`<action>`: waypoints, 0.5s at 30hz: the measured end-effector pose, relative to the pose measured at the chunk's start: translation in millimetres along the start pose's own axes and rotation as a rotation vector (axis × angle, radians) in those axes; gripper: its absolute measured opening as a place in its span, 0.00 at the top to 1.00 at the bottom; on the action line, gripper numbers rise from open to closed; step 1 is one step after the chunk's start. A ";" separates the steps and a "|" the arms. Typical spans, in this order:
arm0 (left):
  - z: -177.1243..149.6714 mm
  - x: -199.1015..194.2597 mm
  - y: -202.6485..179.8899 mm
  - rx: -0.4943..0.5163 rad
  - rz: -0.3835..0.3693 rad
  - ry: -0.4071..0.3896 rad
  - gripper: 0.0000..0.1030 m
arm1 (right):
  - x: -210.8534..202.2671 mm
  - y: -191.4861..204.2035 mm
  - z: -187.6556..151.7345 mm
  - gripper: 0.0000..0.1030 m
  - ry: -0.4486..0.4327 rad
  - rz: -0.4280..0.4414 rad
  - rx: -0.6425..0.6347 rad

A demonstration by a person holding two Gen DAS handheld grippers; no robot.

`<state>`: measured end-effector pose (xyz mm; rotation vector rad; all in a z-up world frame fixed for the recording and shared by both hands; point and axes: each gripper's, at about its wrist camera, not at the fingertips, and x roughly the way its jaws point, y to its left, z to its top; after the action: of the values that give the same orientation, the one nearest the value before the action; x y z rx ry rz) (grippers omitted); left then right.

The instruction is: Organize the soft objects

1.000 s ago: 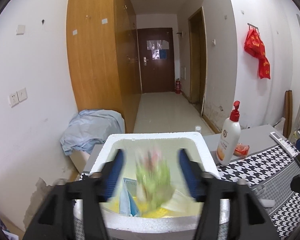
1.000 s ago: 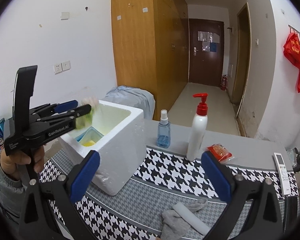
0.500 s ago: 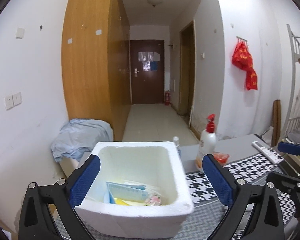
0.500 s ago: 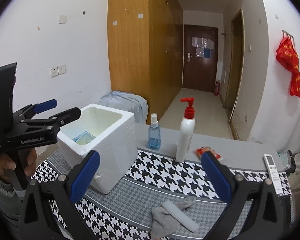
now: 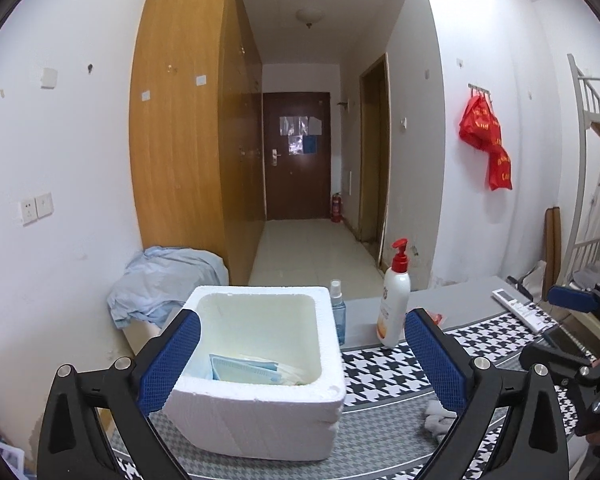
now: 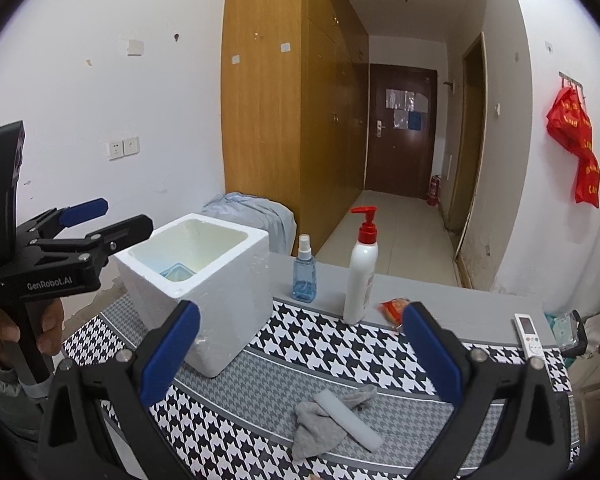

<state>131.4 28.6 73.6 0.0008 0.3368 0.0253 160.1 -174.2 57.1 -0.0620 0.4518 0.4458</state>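
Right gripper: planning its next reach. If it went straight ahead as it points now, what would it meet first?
Probably the white pump bottle; the right gripper is open, and the grey cloth lies below that line. Depth is unclear.

White foam box [image 6: 224,280], black-and-white houndstooth cloth [image 6: 340,344], grey rag [image 6: 320,424], red-capped white bottle [image 6: 360,272].

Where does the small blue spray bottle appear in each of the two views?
Left wrist: spray bottle just right of the foam box, partly behind its rim.
Right wrist: spray bottle at centre, between foam box and pump bottle.
Shared landmark: pump bottle.
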 end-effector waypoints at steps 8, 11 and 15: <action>-5.0 -21.3 -12.2 0.022 -0.017 -0.020 0.01 | -13.0 0.0 -5.6 0.00 -0.019 -0.013 -0.026; -10.0 -30.3 -16.1 0.017 -0.022 -0.022 0.01 | -17.2 -1.5 -8.2 0.01 -0.023 -0.011 -0.024; -15.6 -37.0 -19.5 0.021 -0.024 -0.019 0.01 | -22.3 -4.2 -13.9 0.01 -0.027 -0.001 -0.014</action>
<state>91.8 8.1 71.0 0.0178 0.3178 -0.0025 138.2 -189.1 54.1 -0.0696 0.4220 0.4487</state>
